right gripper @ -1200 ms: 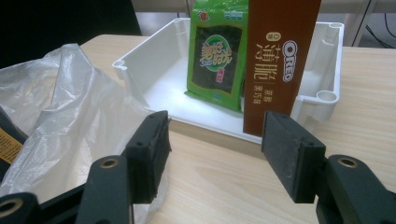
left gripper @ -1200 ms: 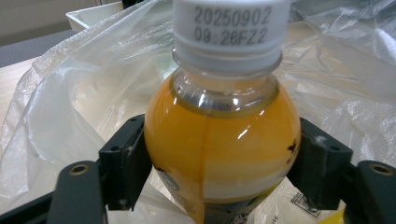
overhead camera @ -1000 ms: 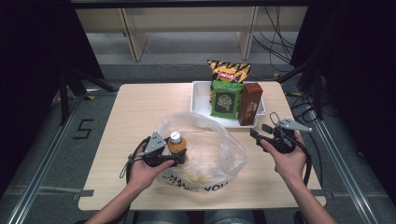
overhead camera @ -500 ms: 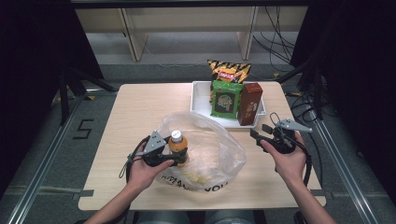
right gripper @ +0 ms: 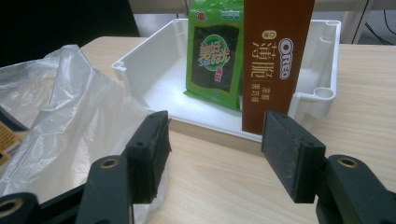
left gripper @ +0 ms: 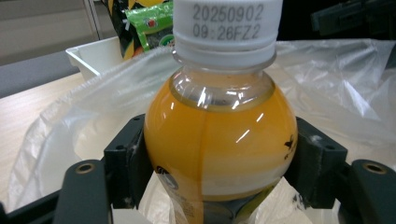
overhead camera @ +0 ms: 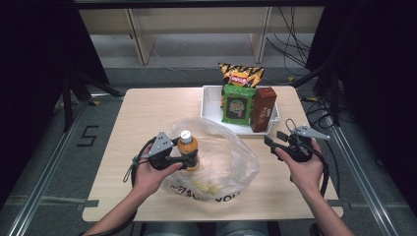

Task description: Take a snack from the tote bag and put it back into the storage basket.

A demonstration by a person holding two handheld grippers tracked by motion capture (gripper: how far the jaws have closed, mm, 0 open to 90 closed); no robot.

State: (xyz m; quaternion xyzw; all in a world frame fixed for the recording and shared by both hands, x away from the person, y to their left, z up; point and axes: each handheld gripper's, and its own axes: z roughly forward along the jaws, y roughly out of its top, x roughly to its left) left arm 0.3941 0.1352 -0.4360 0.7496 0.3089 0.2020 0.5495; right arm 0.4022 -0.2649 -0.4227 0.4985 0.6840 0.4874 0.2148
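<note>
My left gripper is shut on an orange juice bottle with a white cap, held upright at the near left side of a clear plastic bag. In the left gripper view both pads press the bottle at its round shoulder, with the bag behind and below it. My right gripper stands open to the right of the bag, nothing between its fingers. In the right gripper view the gripper points at the white tray, with the bag on the left.
The white tray at the back right holds a green snack packet and a brown Oreo box, both upright. A yellow chips bag stands behind them. Bare tabletop lies at the far left.
</note>
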